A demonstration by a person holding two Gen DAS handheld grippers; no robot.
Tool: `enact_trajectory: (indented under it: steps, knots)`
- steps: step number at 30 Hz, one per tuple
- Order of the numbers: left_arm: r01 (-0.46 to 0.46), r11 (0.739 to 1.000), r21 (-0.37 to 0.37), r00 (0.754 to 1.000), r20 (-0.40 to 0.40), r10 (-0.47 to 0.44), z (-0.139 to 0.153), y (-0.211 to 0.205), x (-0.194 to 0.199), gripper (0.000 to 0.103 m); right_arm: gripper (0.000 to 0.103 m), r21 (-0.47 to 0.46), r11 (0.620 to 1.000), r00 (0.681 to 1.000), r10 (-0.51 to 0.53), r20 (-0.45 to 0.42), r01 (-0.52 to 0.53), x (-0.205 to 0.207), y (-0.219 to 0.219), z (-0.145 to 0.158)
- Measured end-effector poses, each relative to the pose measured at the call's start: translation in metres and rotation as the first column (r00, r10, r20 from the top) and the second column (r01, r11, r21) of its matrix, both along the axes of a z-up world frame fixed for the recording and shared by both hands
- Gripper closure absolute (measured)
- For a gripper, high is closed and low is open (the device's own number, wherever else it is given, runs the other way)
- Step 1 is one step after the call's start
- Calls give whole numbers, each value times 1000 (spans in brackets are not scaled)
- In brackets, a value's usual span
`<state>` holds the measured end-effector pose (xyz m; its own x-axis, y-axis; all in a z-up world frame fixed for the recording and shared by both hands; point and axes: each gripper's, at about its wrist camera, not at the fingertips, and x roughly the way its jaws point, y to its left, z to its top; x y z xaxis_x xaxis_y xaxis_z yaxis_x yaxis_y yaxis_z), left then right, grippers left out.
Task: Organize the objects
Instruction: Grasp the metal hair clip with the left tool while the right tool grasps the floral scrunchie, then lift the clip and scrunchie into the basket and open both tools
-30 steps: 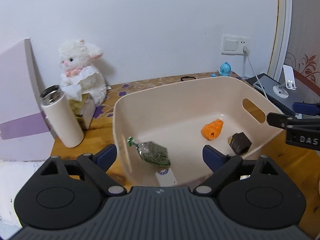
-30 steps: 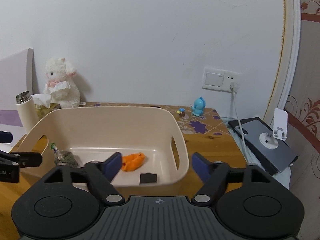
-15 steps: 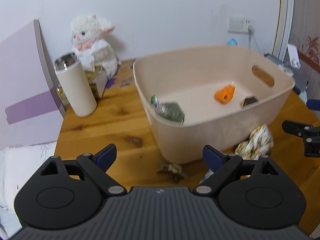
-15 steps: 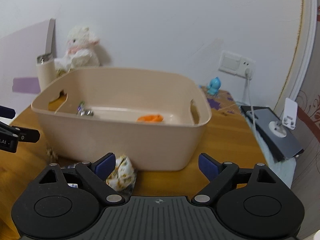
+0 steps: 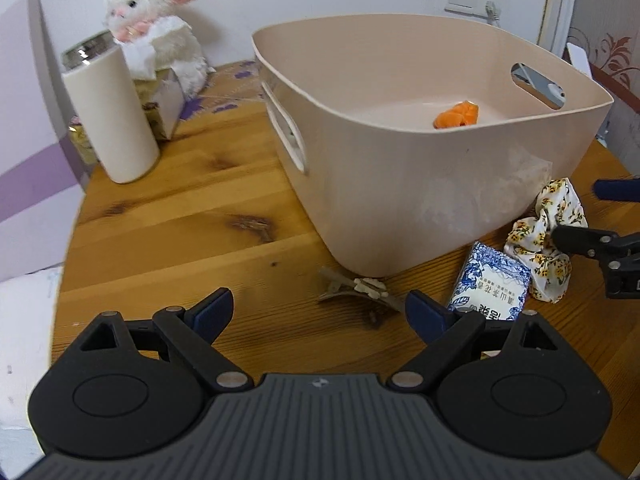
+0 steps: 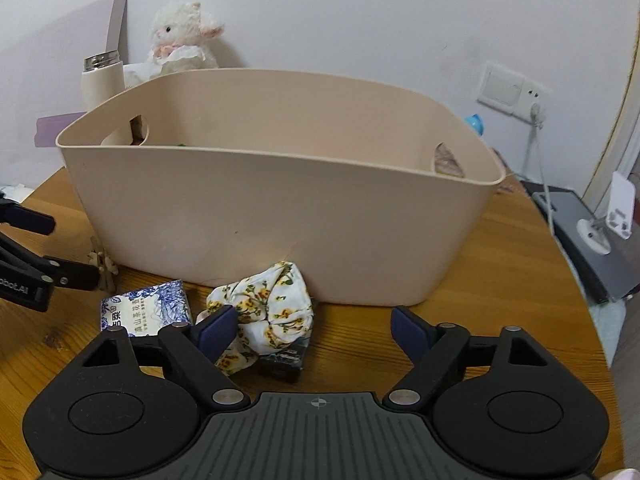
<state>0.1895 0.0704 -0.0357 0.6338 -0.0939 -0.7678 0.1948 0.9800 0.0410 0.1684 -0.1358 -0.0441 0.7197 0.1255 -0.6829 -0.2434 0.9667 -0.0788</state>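
A beige plastic basket (image 5: 420,184) (image 6: 280,216) stands on the wooden table, with an orange toy (image 5: 456,115) inside. In front of it lie a hair clip (image 5: 360,290) (image 6: 100,264), a blue-and-white packet (image 5: 490,280) (image 6: 146,312), a floral scrunchie (image 5: 548,236) (image 6: 268,304) and a small dark box (image 6: 284,354) under the scrunchie. My left gripper (image 5: 320,312) is open and empty, just short of the clip. My right gripper (image 6: 312,328) is open and empty, its left finger beside the scrunchie.
A white flask (image 5: 108,112), a tissue box (image 5: 160,100) and a plush lamb (image 5: 156,16) stand at the back left. A dark device with a phone stand (image 6: 592,236) sits at the right. A cable hangs from the wall socket (image 6: 536,108).
Both grippers have dropped from above the basket and pulled back to table level in front of it. The clip, packet and scrunchie have come into view.
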Motion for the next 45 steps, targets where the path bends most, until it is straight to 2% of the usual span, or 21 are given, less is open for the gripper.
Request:
enact_trajectory:
  steps: [6, 7, 9, 10, 11, 12, 14, 15, 17, 28, 35, 45]
  knots:
    - [37, 999, -4, 999, -10, -37, -12, -4, 10, 13, 26, 6, 1000, 1000, 15, -11, -15, 3, 7, -4]
    - [48, 999, 1, 999, -11, -48, -14, -5, 10, 13, 30, 3, 1000, 1000, 20, -12, -20, 3, 8, -4]
    - [70, 997, 9, 997, 8, -70, -15, -9, 7, 17, 41, -1, 1000, 1000, 30, -10, -30, 1, 11, -4]
    - [83, 997, 8, 996, 15, -83, -15, -10, 6, 20, 50, -3, 1000, 999, 31, -9, -31, 0, 13, -4]
    - [93, 996, -2, 996, 14, -93, -15, -10, 6, 27, 59, -4, 999, 999, 32, -10, -32, 0, 13, -4]
    - [100, 995, -19, 995, 7, -100, -14, -10, 6, 35, 62, -5, 999, 999, 34, -9, -35, -1, 13, -4]
    - [106, 994, -33, 994, 4, -106, -13, -10, 5, 43, 77, -3, 999, 999, 40, -9, -40, -2, 14, -3]
    - [111, 993, -36, 994, 6, -111, -13, -10, 5, 46, 79, -3, 999, 999, 44, -9, -44, -3, 14, -3]
    - [117, 993, -33, 993, 6, -117, -13, -11, 4, 46, 91, -7, 999, 999, 47, -7, -47, -5, 14, -2]
    - [103, 994, -27, 995, 1, -103, -8, -8, -10, 47, 95, -2, 1000, 999, 27, 17, -27, -26, 0, 9]
    - [93, 996, -17, 993, 71, -92, 16, -9, -31, 47, 95, 16, 1000, 997, 5, 78, -6, -45, -15, 30]
    - [97, 995, -27, 979, 184, -90, 63, -20, -55, 46, 95, 53, 998, 979, -35, 200, 25, -62, -37, 74]
